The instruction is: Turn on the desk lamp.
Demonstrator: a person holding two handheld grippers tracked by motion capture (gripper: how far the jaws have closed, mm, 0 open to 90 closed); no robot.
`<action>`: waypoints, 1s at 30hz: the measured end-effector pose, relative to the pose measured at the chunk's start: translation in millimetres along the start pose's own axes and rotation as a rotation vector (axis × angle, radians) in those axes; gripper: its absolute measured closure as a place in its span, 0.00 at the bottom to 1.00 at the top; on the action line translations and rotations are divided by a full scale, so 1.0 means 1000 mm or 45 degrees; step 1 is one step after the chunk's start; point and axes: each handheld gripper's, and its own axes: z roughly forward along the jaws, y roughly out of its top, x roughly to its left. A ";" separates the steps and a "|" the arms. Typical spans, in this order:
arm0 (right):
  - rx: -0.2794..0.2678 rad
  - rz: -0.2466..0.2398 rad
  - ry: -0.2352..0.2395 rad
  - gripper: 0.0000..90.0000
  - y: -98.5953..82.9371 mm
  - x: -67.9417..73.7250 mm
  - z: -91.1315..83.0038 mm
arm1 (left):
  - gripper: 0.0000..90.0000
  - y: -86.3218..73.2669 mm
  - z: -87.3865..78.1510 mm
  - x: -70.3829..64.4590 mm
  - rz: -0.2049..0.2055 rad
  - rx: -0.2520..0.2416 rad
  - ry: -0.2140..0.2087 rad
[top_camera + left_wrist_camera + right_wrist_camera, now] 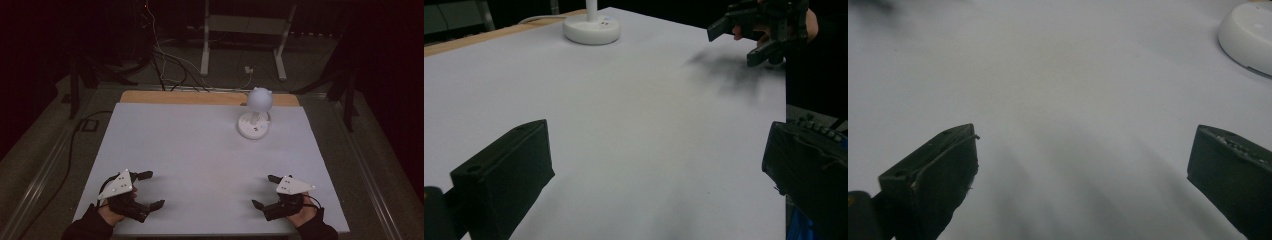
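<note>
— White lamp (255, 114), all by itself at the far side of the table (190, 150). Has anyone touched it?

— No. It looks like nothing is done so far. The lamp stands near the back edge, a bit to the right, and both tools are down at the near edge, well apart from it.

— What are the tools doing?

— The left gripper (148, 189) sits at the near left corner. Its two black jaws are spread wide, with nothing between them. The right gripper (264, 191) sits at the near right corner, and its jaws are wide apart and empty too.

— So what is left to do?

— I think all of it. A tool has to go across the table to the lamp first. The right one is on the lamp's side, so it has the shorter way.

— Which way does the lamp point?

— It stands straight up. Its round flat base (591, 29) lies on the table, a thin stem goes up from it, and the round ball head (260, 98) sits on top. So its long line runs up and down. The head seems to lean a tiny bit toward the back, but I cannot tell for sure.

— Can you see a button?

— There are small marks on the base, too small to read.
</note>
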 end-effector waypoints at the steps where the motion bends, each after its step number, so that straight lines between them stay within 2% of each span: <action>1: -0.001 -0.004 -0.003 0.00 0.001 0.001 0.000 | 0.00 0.000 0.000 0.000 0.001 0.000 0.000; 8: 0.033 0.008 -0.005 0.00 0.003 0.003 0.001 | 0.00 0.000 0.000 0.000 -0.002 0.000 0.000; 13: 0.047 0.038 0.025 0.00 0.007 0.007 0.000 | 0.00 0.000 0.002 0.000 -0.001 0.005 -0.003; 16: 0.057 0.035 0.036 0.00 0.009 0.009 0.000 | 0.00 0.000 0.002 0.000 0.000 0.003 -0.007; 23: 0.056 0.044 0.068 0.00 0.017 0.013 0.000 | 0.00 0.000 0.002 0.000 -0.003 0.004 -0.007; 30: 0.052 0.044 0.070 0.00 0.027 0.014 -0.001 | 0.00 0.000 0.002 -0.001 -0.003 0.000 -0.010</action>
